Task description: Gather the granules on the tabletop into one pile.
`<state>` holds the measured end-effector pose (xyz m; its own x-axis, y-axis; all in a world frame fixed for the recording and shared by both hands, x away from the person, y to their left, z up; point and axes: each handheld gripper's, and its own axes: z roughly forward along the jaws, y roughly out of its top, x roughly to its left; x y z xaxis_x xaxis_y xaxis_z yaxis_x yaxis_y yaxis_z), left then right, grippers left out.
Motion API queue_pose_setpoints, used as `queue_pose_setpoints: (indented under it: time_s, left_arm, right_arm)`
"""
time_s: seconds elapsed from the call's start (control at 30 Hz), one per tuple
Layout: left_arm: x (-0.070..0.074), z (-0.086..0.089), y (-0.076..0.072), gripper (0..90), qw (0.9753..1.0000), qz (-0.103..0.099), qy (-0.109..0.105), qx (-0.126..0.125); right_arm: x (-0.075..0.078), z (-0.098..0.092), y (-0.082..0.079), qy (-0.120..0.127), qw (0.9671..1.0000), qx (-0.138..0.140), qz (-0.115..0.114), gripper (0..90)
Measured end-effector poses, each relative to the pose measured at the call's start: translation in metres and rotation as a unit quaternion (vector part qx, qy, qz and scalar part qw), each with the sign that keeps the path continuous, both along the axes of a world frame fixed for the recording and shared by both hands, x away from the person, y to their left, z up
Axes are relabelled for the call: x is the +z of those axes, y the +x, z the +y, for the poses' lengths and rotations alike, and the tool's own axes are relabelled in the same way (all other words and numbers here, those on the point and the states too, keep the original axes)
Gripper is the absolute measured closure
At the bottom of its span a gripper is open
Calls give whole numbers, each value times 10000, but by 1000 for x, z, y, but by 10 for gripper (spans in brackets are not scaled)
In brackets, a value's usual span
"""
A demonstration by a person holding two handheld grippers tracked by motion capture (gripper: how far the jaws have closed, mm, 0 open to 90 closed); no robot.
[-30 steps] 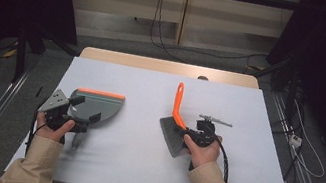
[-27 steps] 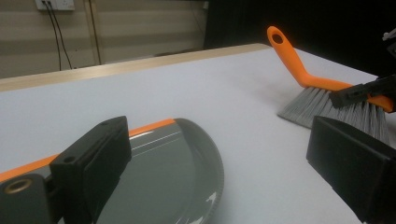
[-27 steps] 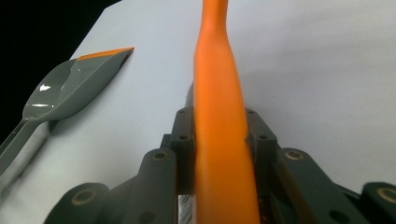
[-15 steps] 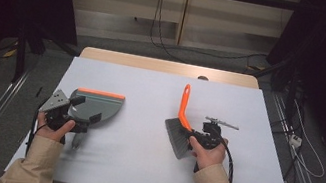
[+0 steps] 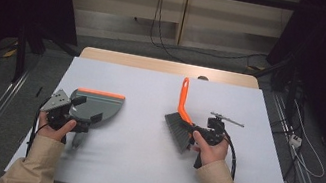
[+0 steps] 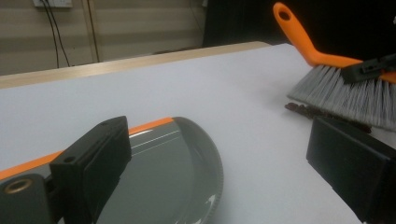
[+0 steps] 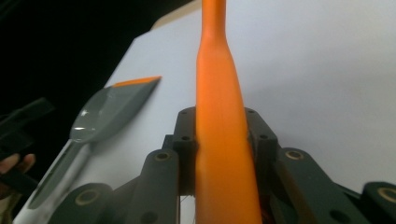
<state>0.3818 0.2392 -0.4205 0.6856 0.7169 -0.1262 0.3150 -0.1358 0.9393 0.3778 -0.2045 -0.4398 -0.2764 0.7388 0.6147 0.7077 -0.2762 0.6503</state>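
Brush (image 5: 180,120) and dustpan (image 5: 97,106) carry no readable writing.

No legible text or labels

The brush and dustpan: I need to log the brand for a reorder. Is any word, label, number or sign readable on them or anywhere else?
None: no readable text on the brush, the dustpan, either gripper or the table.

Glossy grey plastic dustpan (image 6: 173,182) (orange-edged), smooth orange-handled brush (image 5: 180,120), matt table (image 5: 139,158).
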Motion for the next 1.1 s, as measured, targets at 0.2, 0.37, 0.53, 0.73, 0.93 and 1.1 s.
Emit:
queue_pose_setpoints:
  time_s: [0.2, 0.37, 0.53, 0.73, 0.93, 1.1]
  left_arm:
    - [0, 1, 0, 63, 10000, 10, -27, 20]
    - [0, 2, 1, 62, 10000, 7, -20, 30]
    - [0, 3, 1, 63, 10000, 17, -17, 31]
    - [-1, 3, 2, 62, 10000, 34, -38, 34]
    - [-1, 3, 2, 63, 10000, 40, -35, 32]
    - [-1, 3, 2, 62, 10000, 53, -28, 37]
  right_arm:
    - [19, -8, 19, -187, 9969, 431, -637, 712]
    - [29, -13, 39, -1164, 9758, 1131, -1465, 712]
    - [21, -13, 53, -1813, 9521, 1622, -1852, 712]
    - [6, -15, 65, -2000, 9447, 1724, -1942, 712]
    - [2, -11, 71, -2225, 9315, 1983, -2084, 712]
    - [-2, -15, 76, -2273, 9247, 2141, -2178, 712]
